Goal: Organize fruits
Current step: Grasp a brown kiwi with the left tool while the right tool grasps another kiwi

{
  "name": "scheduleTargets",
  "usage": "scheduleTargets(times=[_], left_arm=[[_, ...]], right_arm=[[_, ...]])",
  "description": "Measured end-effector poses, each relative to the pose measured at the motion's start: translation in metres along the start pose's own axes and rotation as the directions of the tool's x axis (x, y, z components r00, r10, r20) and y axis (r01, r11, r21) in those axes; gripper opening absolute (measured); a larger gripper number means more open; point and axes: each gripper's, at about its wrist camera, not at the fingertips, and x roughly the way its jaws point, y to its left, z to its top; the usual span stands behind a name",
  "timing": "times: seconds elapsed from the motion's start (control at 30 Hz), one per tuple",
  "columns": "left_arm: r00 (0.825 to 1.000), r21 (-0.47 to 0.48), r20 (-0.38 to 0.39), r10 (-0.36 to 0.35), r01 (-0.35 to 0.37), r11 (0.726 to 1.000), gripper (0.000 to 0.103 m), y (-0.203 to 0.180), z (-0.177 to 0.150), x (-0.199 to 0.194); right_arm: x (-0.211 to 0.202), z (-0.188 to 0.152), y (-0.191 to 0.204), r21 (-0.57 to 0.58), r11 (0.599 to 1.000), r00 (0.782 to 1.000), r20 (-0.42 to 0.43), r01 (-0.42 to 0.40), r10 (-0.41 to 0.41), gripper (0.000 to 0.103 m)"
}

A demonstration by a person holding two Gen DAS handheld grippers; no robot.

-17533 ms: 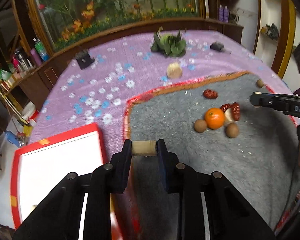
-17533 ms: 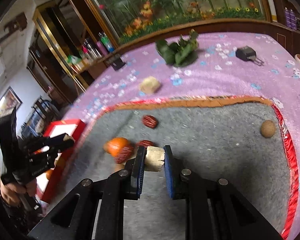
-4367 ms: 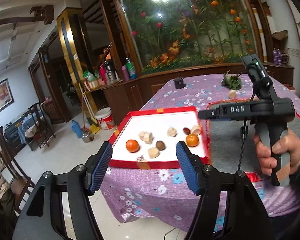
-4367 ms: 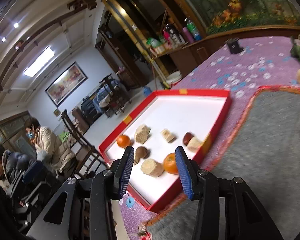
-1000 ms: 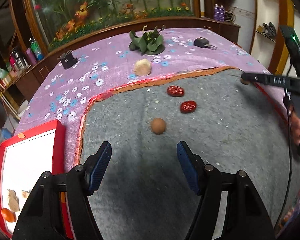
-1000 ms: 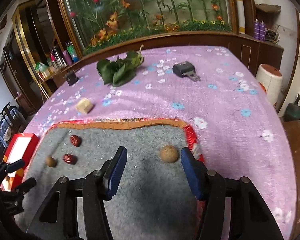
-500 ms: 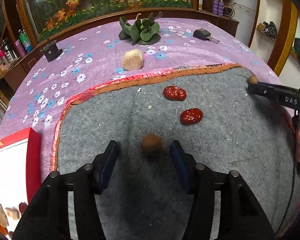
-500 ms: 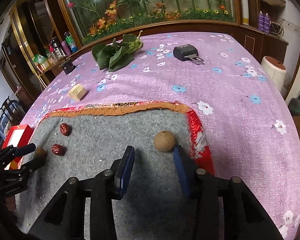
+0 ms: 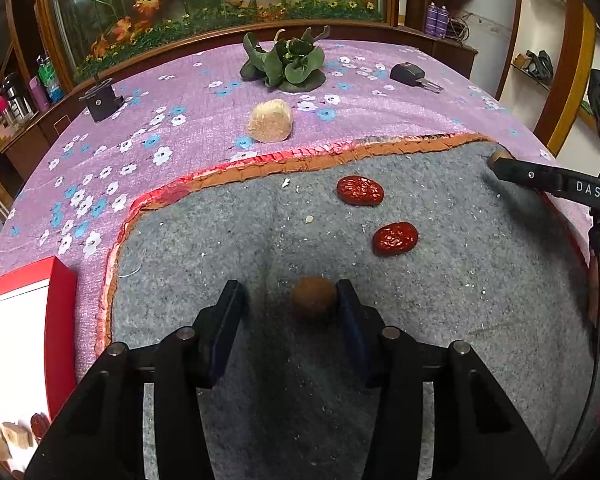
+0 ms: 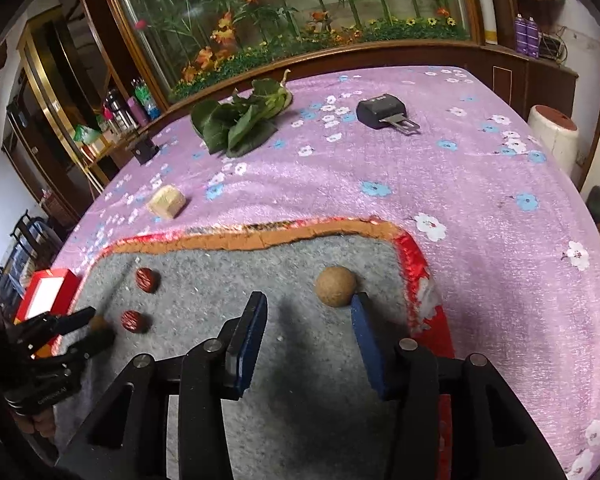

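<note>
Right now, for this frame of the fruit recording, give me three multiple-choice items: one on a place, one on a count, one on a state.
1. Where does the small brown round fruit near the left tongs lie?
A. in the red tray
B. on the grey mat, between the fingers
C. on the purple cloth

2. How many red dates lie on the grey mat?
A. one
B. two
C. four

3. What is the state of the right tongs?
A. open, beside a round fruit
B. shut on a date
C. shut on a wooden block

Answers:
1 B: the brown fruit sits on the grey mat, inside the left tongs, close to the right finger.
2 B: one date and another date show.
3 A: the right tongs stand apart, with a tan round fruit near one tip.
</note>
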Motion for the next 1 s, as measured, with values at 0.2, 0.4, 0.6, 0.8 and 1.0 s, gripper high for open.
scheduleTargets(times=[0.2,0.4,0.6,0.8,1.0], left_arm=[[1.0,-0.008,0.0,-0.007,0.007,1.0,0.046,0.002,0.001,0.002],[1.0,-0.004,-0.001,-0.013,0.013,1.0,0.046,0.003,0.002,0.003],[1.0,-0.005,-0.004,-0.017,0.017,1.0,0.046,0.003,0.003,0.004],[1.0,-0.022,-0.007,-0.016,0.016,1.0,0.04,0.006,0.004,0.004],[1.0,-0.042,-0.01,0.005,-0.005,0.999,0.025,0.01,0.004,0.003]], right_arm=[[-0.007,0.006,0.007,0.001,1.0,0.998,0.056,-0.004,0.004,0.047],[0.009,0.01,0.011,-0.008,0.998,0.997,0.032,0.063,-0.063,0.047],[0.02,0.014,0.0,0.062,0.997,0.999,-0.001,0.053,-0.053,0.043],[0.023,0.017,-0.009,0.117,0.992,0.999,-0.001,0.052,-0.053,0.026],[0.022,0.019,-0.018,0.161,0.987,1.0,0.007,-0.005,0.004,0.023]])
